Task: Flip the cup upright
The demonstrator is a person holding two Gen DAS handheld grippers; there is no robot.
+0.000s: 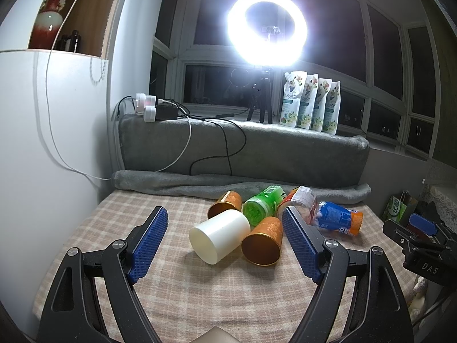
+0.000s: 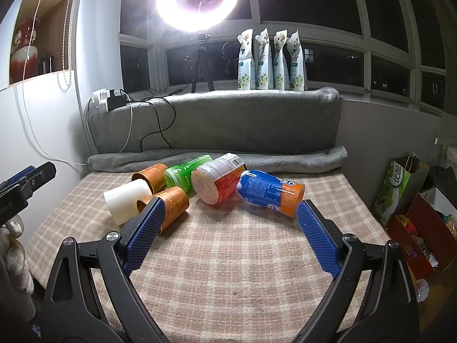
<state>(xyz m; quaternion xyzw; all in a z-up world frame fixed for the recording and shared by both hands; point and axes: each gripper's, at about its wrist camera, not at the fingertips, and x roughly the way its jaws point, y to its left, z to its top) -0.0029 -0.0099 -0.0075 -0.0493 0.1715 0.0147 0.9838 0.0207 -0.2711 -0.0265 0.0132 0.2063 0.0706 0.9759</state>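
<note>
Cup (image 1: 221, 235) — the white one — lies on its side on the checked cloth (image 1: 200, 294), touching the orange cup (image 1: 264, 243) beside it. The left gripper (image 1: 225, 245) is spread wide, framing the white cup for a grasp; the right gripper (image 2: 231, 234) is also released — holding nothing

White cup (image 1: 220, 235), beige plaid cloth (image 1: 200, 294)

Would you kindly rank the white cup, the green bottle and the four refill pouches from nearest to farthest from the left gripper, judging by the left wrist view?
From the left gripper:
1. White cup, lying on its side between the fingers.
2. Green bottle, just behind the cup, slightly right.
3. Refill pouches, standing on the windowsill, far back right.
</note>
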